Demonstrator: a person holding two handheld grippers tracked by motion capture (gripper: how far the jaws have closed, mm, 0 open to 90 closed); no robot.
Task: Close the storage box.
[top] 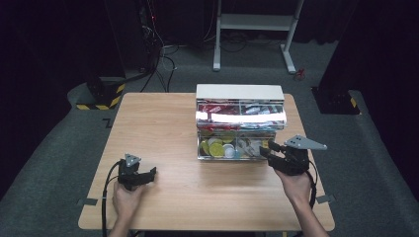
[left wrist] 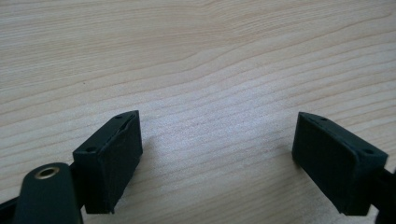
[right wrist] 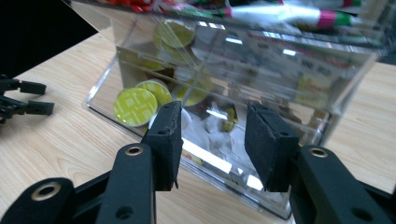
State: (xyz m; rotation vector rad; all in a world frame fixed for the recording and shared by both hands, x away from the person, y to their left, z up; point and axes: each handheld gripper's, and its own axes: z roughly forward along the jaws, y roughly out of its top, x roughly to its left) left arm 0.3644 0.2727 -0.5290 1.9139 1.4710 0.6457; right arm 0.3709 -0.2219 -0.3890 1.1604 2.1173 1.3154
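The wooden table (top: 163,123) spreads in front of me. Toward its far right stands the clear plastic organizer box (top: 240,123), its white lid tipped up at the back, with red packets in the upper tier and yellow-green capsules (right wrist: 135,105) in the lower front compartment. My right gripper (top: 267,149) hovers just beside the box's front right corner, its jaws partly spread with nothing pinched between them, the box's clear front wall showing in the gap. My left gripper (top: 148,174) rests low over bare wood at the near left, well apart from the box, its jaws spread wide and empty.
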